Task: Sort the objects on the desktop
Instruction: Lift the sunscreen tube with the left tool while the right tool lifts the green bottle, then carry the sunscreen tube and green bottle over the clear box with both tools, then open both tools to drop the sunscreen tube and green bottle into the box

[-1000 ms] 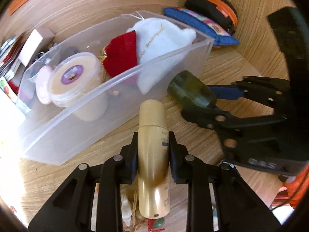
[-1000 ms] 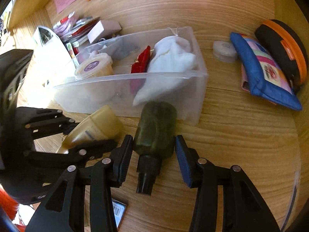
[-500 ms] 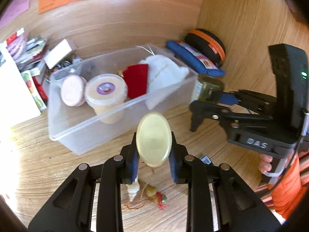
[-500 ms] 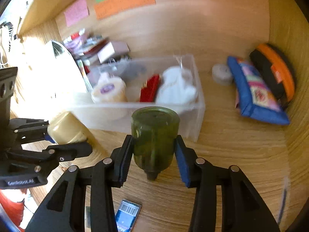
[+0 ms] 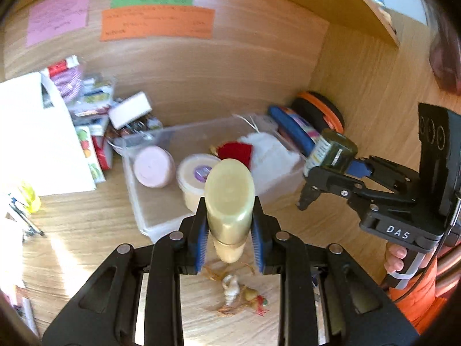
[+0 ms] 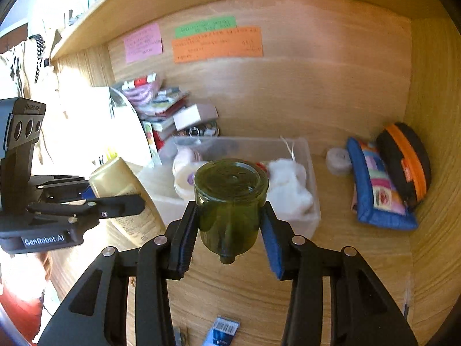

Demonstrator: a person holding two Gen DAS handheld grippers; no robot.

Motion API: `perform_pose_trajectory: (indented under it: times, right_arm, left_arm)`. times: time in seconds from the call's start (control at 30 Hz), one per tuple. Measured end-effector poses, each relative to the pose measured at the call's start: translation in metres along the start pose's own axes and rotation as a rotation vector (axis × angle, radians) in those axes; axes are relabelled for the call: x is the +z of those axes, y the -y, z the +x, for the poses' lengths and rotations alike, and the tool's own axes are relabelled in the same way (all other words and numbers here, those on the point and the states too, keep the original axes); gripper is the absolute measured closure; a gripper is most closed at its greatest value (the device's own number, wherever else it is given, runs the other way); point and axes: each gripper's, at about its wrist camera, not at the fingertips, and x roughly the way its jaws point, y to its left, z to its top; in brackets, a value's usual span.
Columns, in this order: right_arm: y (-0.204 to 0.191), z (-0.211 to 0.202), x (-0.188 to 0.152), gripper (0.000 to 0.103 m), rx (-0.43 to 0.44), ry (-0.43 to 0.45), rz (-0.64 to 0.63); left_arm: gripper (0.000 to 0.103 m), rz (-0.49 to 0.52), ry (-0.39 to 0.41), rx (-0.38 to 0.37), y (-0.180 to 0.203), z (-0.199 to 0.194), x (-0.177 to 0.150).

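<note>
My left gripper (image 5: 229, 232) is shut on a gold bottle (image 5: 229, 199), lifted bottom-end forward above the desk. My right gripper (image 6: 230, 225) is shut on a dark green spray bottle (image 6: 230, 201), also raised with its base toward the camera. Each gripper shows in the other's view: the right gripper (image 5: 331, 170) with the green bottle (image 5: 331, 151) to the right, the left gripper (image 6: 98, 193) with the gold bottle (image 6: 126, 196) to the left. Beyond both stands a clear plastic bin (image 5: 138, 201) (image 6: 312, 201) holding a cream tub (image 5: 193, 176), a pink lid (image 5: 154, 165), a red pouch (image 5: 234, 151) and a white pouch (image 6: 289, 187).
A shell trinket (image 5: 236, 291) lies on the desk under the left gripper. A blue pouch (image 6: 374, 190) and a black-orange case (image 6: 403, 158) sit by the right wall, with a small round tin (image 6: 337, 160). Packets and a white box (image 5: 129, 109) pile at back left. A blue card (image 6: 224, 328) lies near.
Both grippers have risen off the desk with their bottles, which now stand tipped base-forward. The right jaws closed onto the green bottle. The bin now looks farther below and ahead.
</note>
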Motion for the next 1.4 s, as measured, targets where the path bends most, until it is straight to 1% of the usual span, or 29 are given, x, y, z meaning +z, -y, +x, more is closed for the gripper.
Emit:
perform_pose_trajectory:
  times: [0.13, 0.23, 0.4, 0.47, 0.6, 0.77, 0.87, 1.03, 1.27, 1.4]
  right_arm:
    - [0.0, 0.002, 0.014, 0.064, 0.001, 0.025, 0.006]
    - [0.0, 0.004, 0.025, 0.064, -0.001, 0.039, 0.009]
    - [-0.003, 0.01, 0.04, 0.064, 0.001, 0.069, 0.001]
    - [-0.003, 0.017, 0.044, 0.064, 0.005, 0.066, -0.001]
    - [0.001, 0.041, 0.048, 0.064, -0.003, 0.03, 0.001]
    - [0.01, 0.08, 0.042, 0.064, -0.019, -0.045, 0.014]
    - [0.017, 0.097, 0.035, 0.064, -0.012, -0.083, 0.034]
    - [0.023, 0.108, 0.024, 0.064, 0.009, -0.111, 0.045]
    - [0.018, 0.119, 0.016, 0.064, 0.001, -0.136, 0.018]
    - [0.017, 0.12, 0.015, 0.064, -0.008, -0.138, 0.011]
  left_arm:
    - [0.077, -0.021, 0.035, 0.015, -0.016, -0.01, 0.015]
    - [0.077, -0.026, 0.049, 0.053, -0.025, -0.011, 0.025]
    - [0.077, -0.037, 0.046, 0.101, -0.041, 0.001, 0.035]
    - [0.077, -0.046, 0.035, 0.107, -0.046, 0.008, 0.036]
    - [0.077, -0.064, 0.004, 0.095, -0.057, 0.029, 0.038]
    - [0.077, -0.069, -0.032, 0.089, -0.064, 0.051, 0.035]
    - [0.077, -0.068, -0.043, 0.107, -0.066, 0.059, 0.032]
    - [0.077, -0.048, -0.055, 0.133, -0.065, 0.073, 0.028]
    - [0.077, -0.014, -0.106, 0.157, -0.058, 0.09, 0.022]
    - [0.077, 0.027, -0.087, 0.192, -0.05, 0.09, 0.02]
